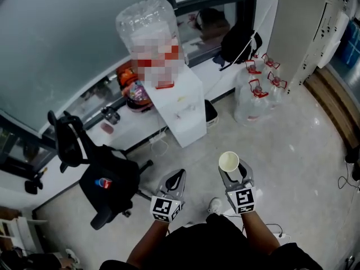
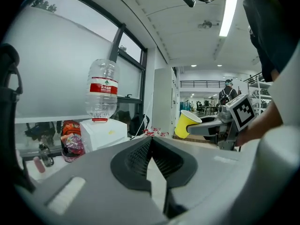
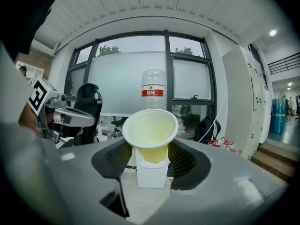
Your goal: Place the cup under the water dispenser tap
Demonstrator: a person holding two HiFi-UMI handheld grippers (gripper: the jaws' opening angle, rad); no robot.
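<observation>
A yellow paper cup [image 1: 229, 161] stands upright between the jaws of my right gripper [image 1: 233, 175], which is shut on it. In the right gripper view the cup [image 3: 150, 130] fills the middle of the gripper [image 3: 150, 148]; the white water dispenser [image 3: 152, 173] and its bottle [image 3: 153, 89] stand straight behind it. The dispenser [image 1: 181, 103] sits by the window, well ahead of both grippers, with an upturned clear bottle [image 1: 147, 30] on top. My left gripper [image 1: 178, 176] hangs beside the right one, shut and empty [image 2: 150, 140]. From it I see the cup [image 2: 186, 123] at right.
A black office chair [image 1: 107, 179] stands at left near the left gripper. Several large water jugs [image 1: 256, 89] sit right of the dispenser, a black bag [image 1: 239, 41] on the ledge behind. Snack bags [image 1: 135, 91] lie left of the dispenser. A cable [image 1: 160, 146] trails on the floor.
</observation>
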